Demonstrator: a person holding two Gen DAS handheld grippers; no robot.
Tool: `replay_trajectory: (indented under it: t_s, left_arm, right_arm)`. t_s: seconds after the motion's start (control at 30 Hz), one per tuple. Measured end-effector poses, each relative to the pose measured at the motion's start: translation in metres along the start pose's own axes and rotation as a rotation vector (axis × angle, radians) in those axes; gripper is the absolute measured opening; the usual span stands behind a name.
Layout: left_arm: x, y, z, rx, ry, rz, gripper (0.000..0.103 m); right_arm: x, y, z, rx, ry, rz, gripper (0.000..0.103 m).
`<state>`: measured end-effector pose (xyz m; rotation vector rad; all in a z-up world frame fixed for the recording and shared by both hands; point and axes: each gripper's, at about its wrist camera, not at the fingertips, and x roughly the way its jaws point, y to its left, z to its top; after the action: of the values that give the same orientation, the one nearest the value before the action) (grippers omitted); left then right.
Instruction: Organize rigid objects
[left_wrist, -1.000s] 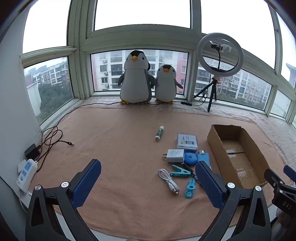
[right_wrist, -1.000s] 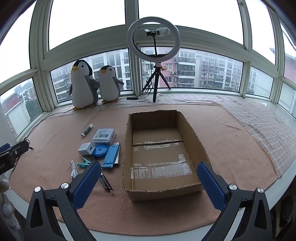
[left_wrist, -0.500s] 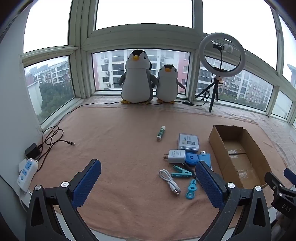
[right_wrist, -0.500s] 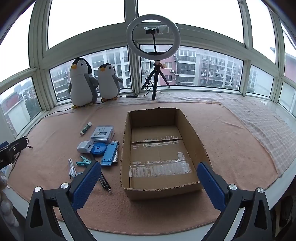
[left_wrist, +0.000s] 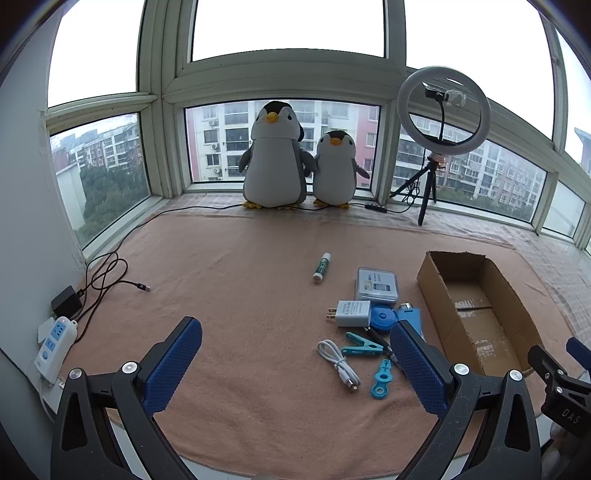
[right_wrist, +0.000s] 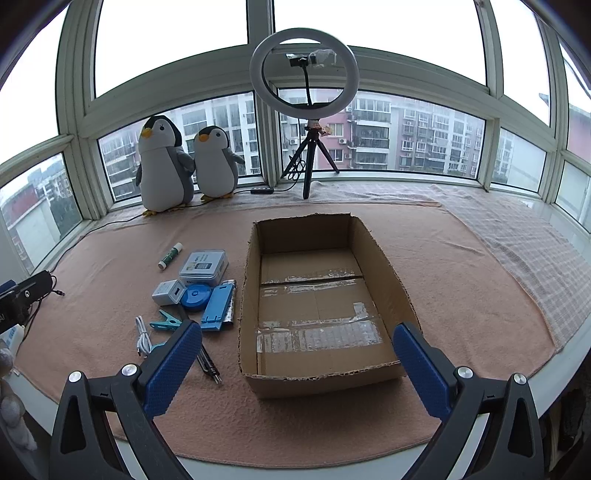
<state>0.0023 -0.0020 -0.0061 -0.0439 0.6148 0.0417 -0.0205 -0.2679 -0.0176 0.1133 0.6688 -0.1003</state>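
An open, empty cardboard box (right_wrist: 317, 295) (left_wrist: 476, 306) sits on a pink mat. Left of it lies a cluster of small items: a glue stick (left_wrist: 321, 266), a grey case (left_wrist: 376, 285), a white charger plug (left_wrist: 351, 313), a blue tape measure (left_wrist: 382, 319), a teal clip (left_wrist: 362, 347), a white cable (left_wrist: 338, 363), a blue tool (left_wrist: 380, 380) and a blue stand (right_wrist: 218, 306). My left gripper (left_wrist: 295, 365) is open and empty, held above the mat's near edge beside the cluster. My right gripper (right_wrist: 299, 369) is open and empty in front of the box.
Two plush penguins (left_wrist: 291, 158) and a ring light on a tripod (left_wrist: 441, 122) stand by the far windows. A power strip (left_wrist: 55, 339) and black cables (left_wrist: 107, 277) lie at the left wall. A checked cloth (right_wrist: 528, 251) covers the right side.
Both views have shifted slightly; the left view has drifted so that objects sit a little further right and lower. Nothing on the mat has moved, and both grippers stay open.
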Motion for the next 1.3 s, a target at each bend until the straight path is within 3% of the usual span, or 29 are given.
replay_trajectory:
  t_s: [1.3]
  left_arm:
    - [-0.0004, -0.0081, 0.0059, 0.011, 0.017, -0.011, 0.103]
  right_arm:
    - [-0.0012, -0.0022, 0.0025, 0.007, -0.001, 0.001, 0.102]
